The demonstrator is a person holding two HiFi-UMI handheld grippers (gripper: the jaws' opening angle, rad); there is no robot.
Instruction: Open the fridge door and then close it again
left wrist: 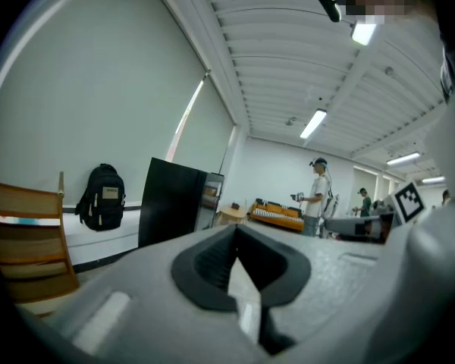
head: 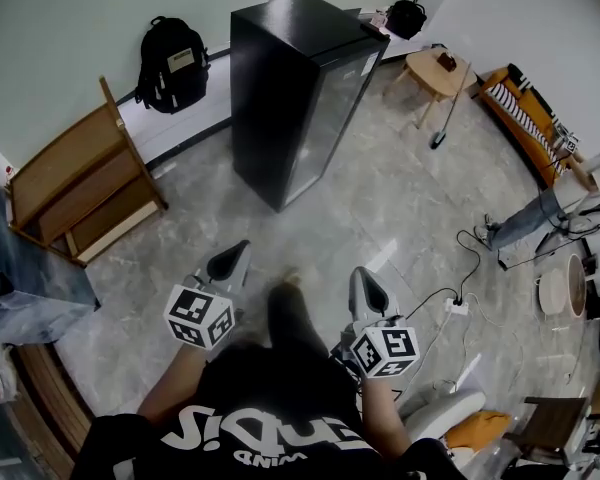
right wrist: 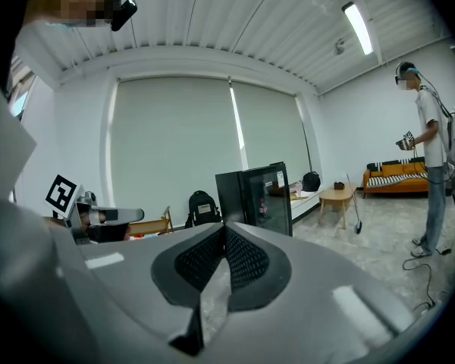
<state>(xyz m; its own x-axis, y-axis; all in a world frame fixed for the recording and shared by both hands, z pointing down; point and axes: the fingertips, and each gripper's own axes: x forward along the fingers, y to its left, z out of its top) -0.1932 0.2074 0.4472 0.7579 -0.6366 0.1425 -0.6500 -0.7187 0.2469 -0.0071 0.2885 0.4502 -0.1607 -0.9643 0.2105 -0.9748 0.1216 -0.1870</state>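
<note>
The black fridge (head: 290,88) stands on the floor, well apart from the person, its glass door (head: 338,103) shut. The left hand-held gripper (head: 232,256) and right hand-held gripper (head: 368,286) are both pressed together, empty. This looks like the approach step. Next, one gripper must reach the door's edge and pull.

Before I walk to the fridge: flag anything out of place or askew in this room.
The wooden shelf unit at the left looks tipped over rather than upright. A loose cable snakes across the floor to a power strip. The fridge itself stands upright, door shut.
</note>
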